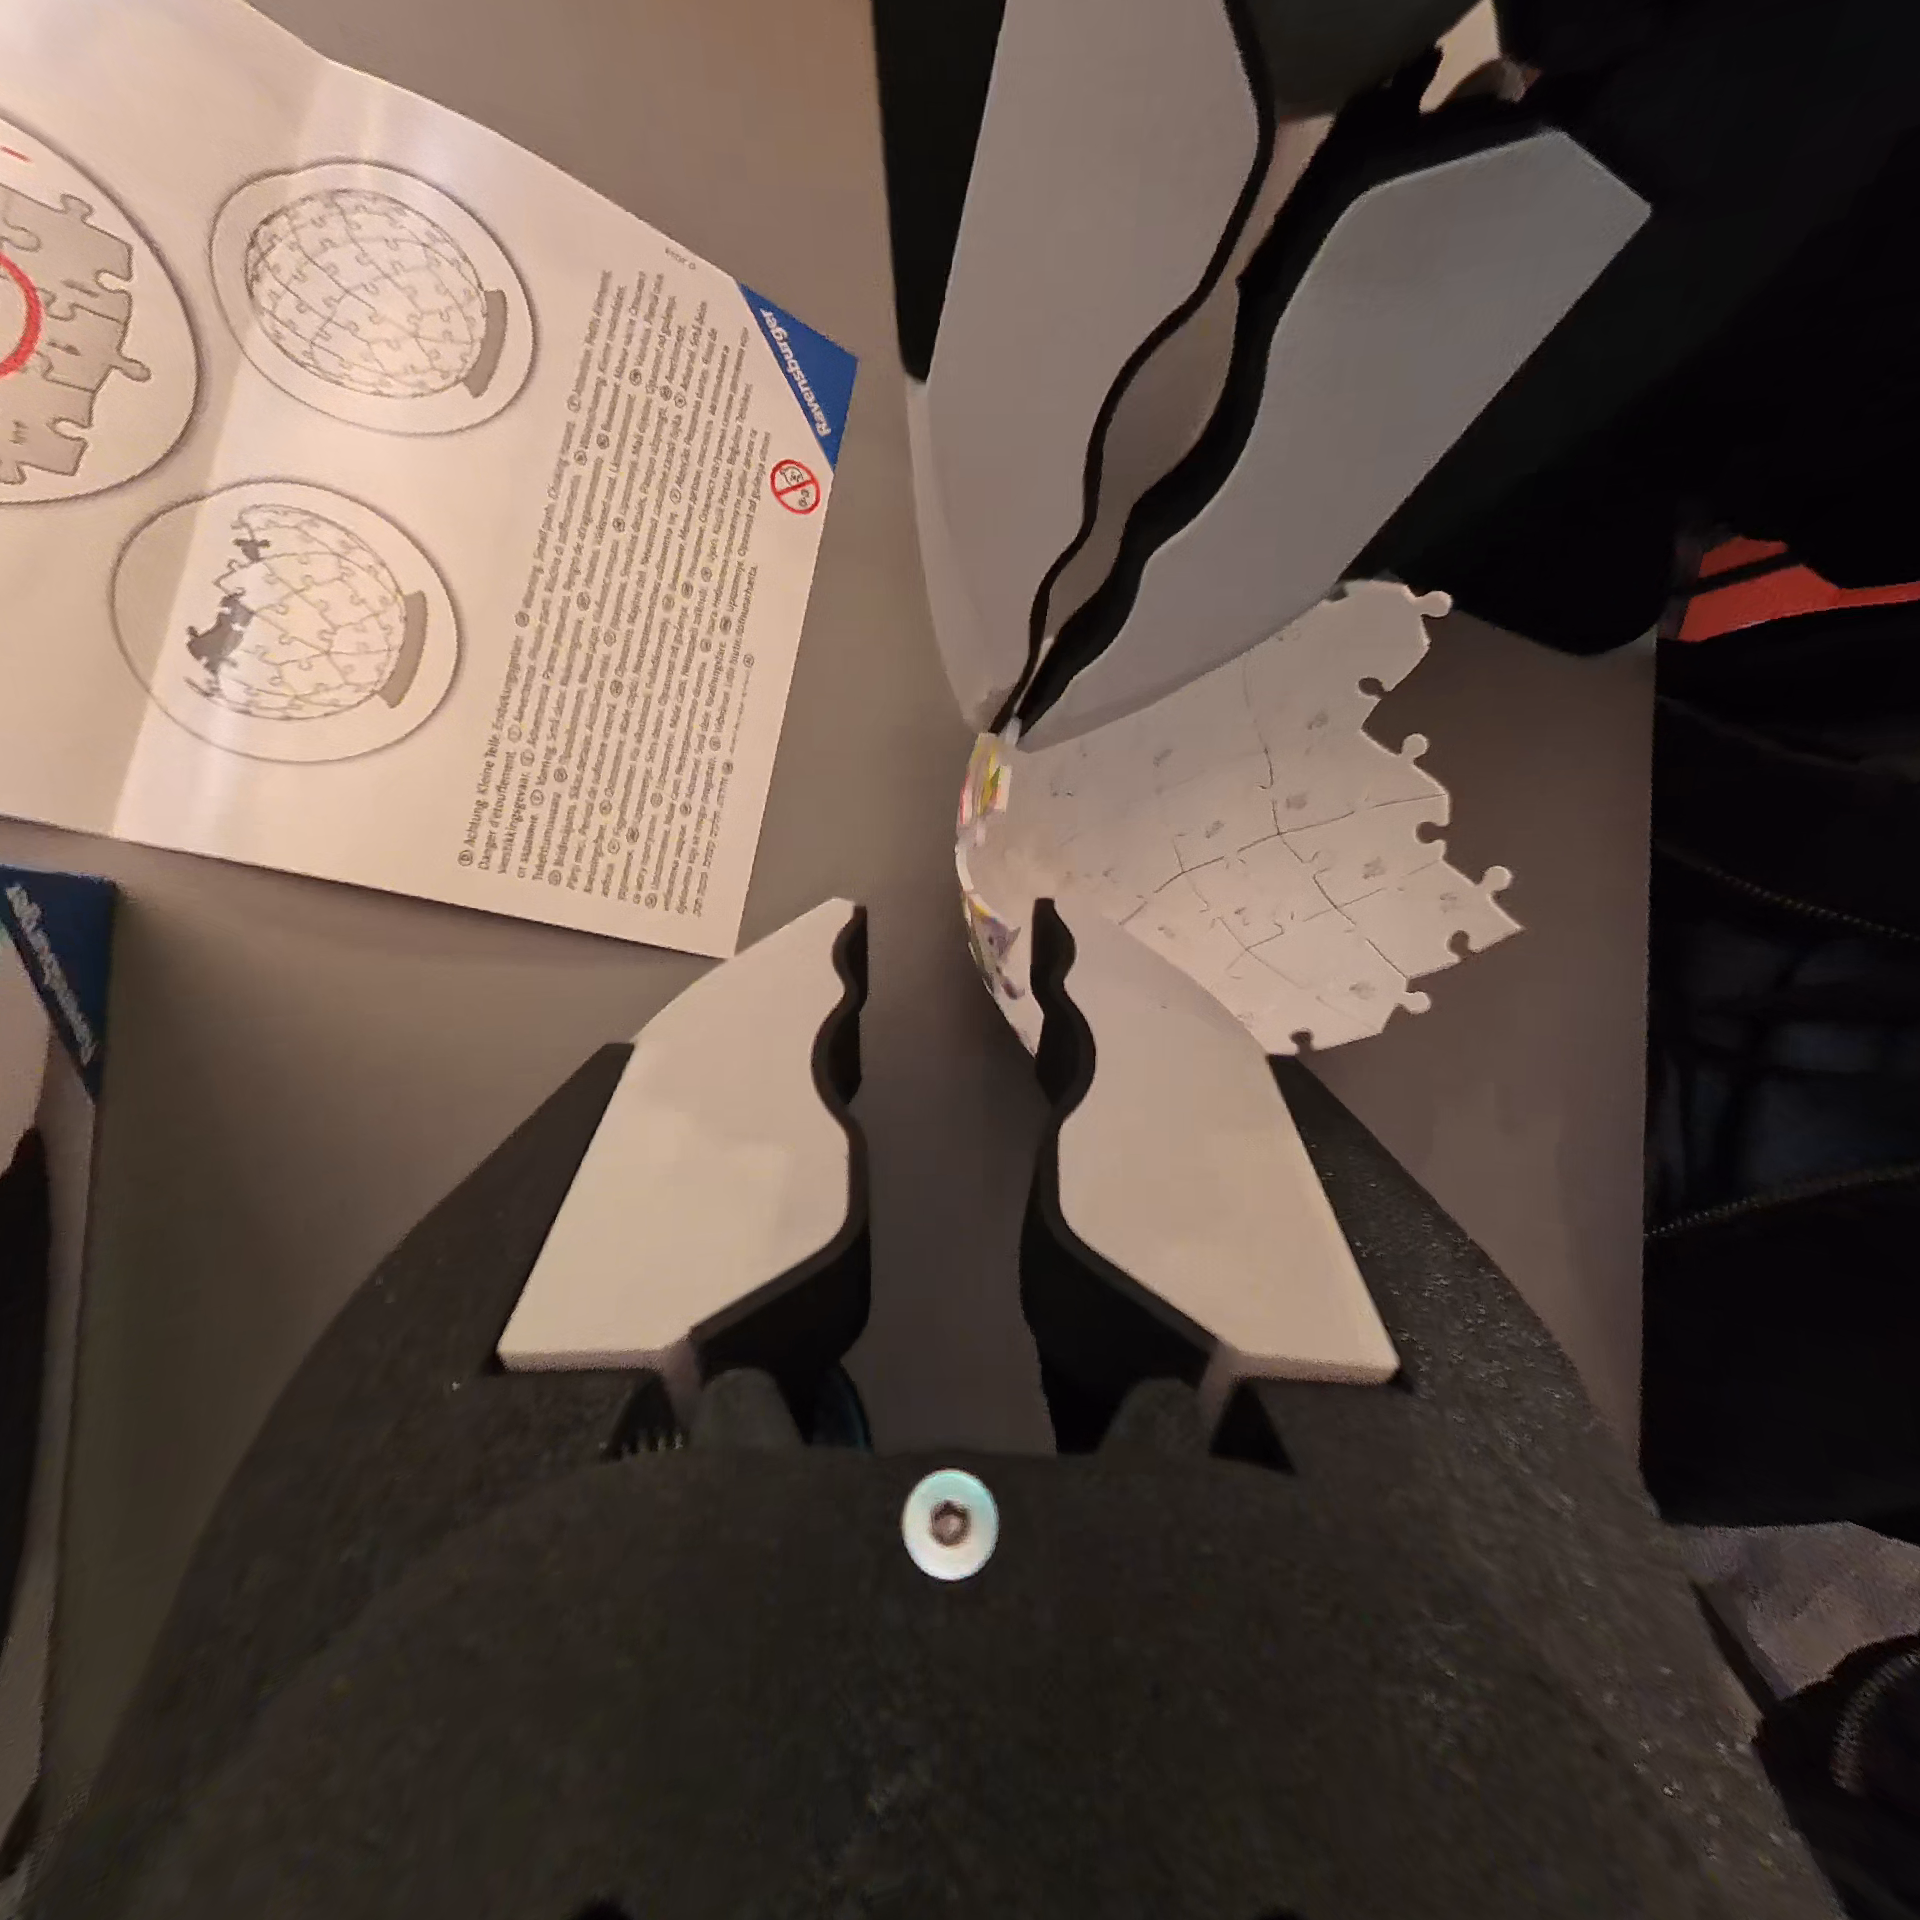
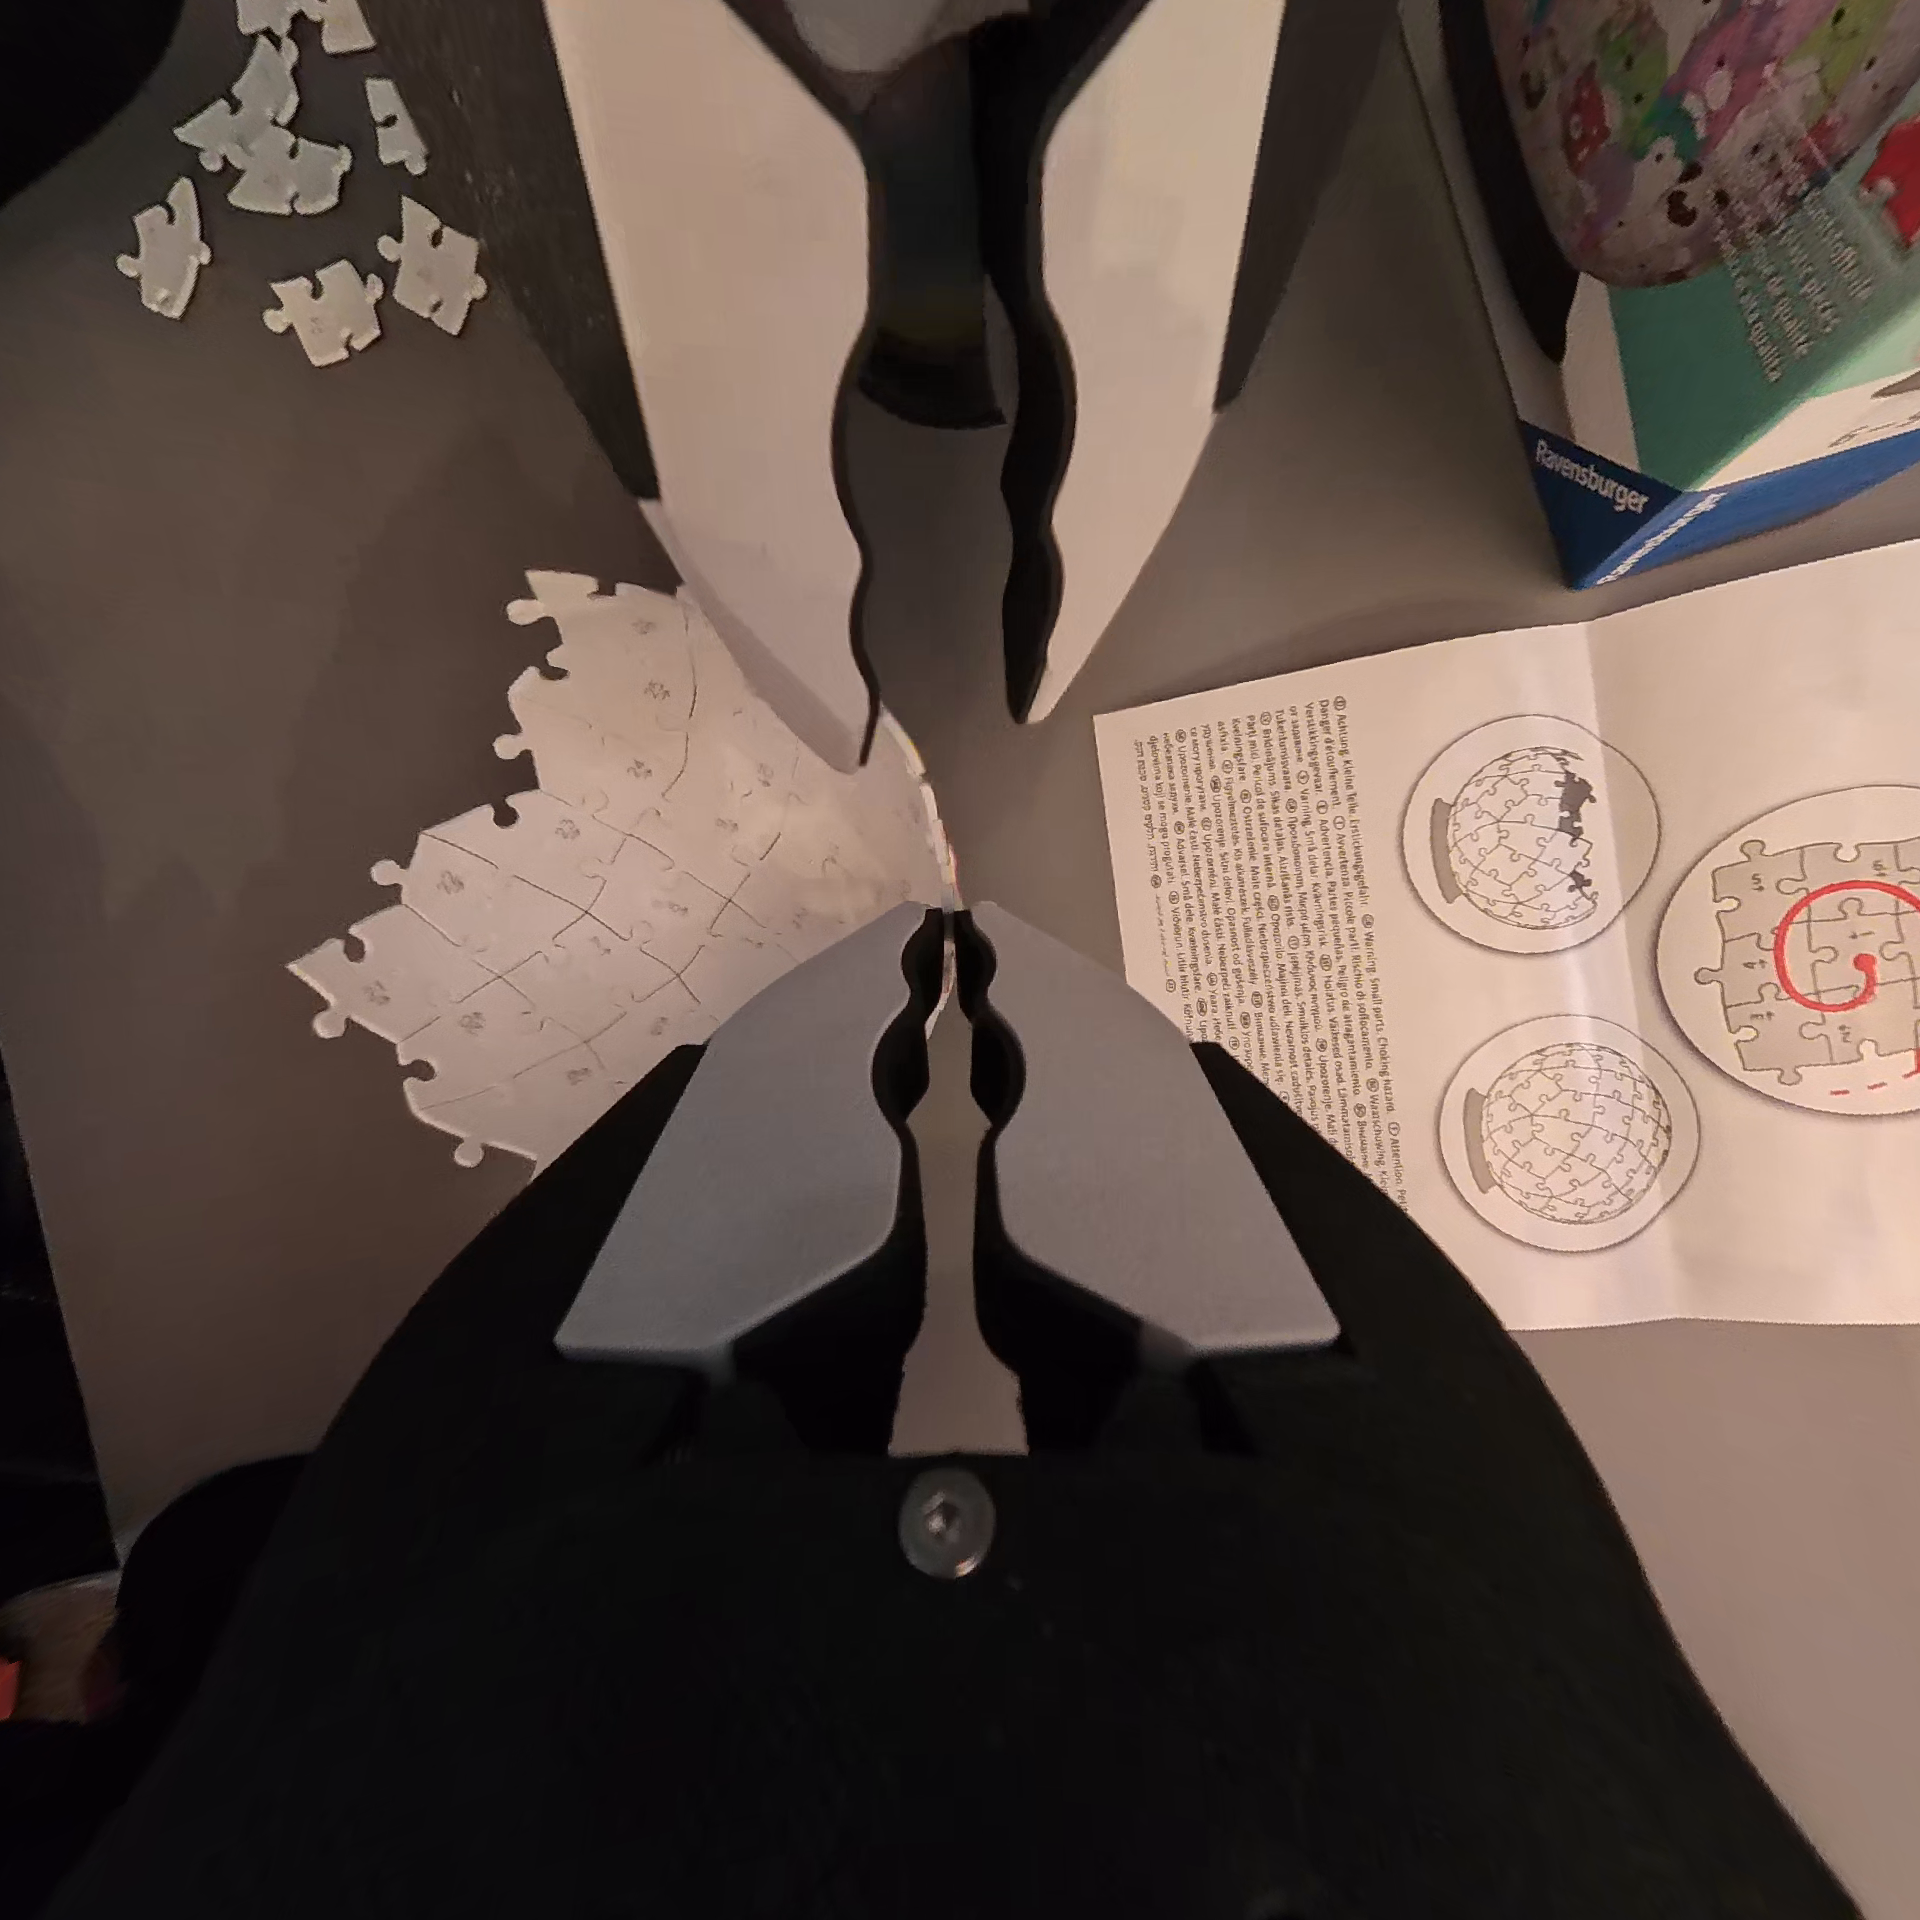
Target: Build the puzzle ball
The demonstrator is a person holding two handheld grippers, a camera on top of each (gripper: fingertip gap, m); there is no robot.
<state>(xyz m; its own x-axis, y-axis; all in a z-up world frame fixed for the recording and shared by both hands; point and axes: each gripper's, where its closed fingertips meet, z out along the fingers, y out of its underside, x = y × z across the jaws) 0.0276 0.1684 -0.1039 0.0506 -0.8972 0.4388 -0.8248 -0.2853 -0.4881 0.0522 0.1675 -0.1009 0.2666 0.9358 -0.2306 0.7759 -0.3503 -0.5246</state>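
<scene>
Grippers meet at the curved puzzle shell [image 1: 1278, 842].
We see right gripper [image 2: 948, 914] pinching its edge, left gripper [image 1: 948, 914] parted; instruction leaflet [image 2: 1558, 966], box [image 2: 1704, 416], loose pieces [image 2: 301, 208] nearby.

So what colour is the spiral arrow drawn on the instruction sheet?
Red, clearest in the right wrist view: spiral arrow on the instruction sheet.
</scene>
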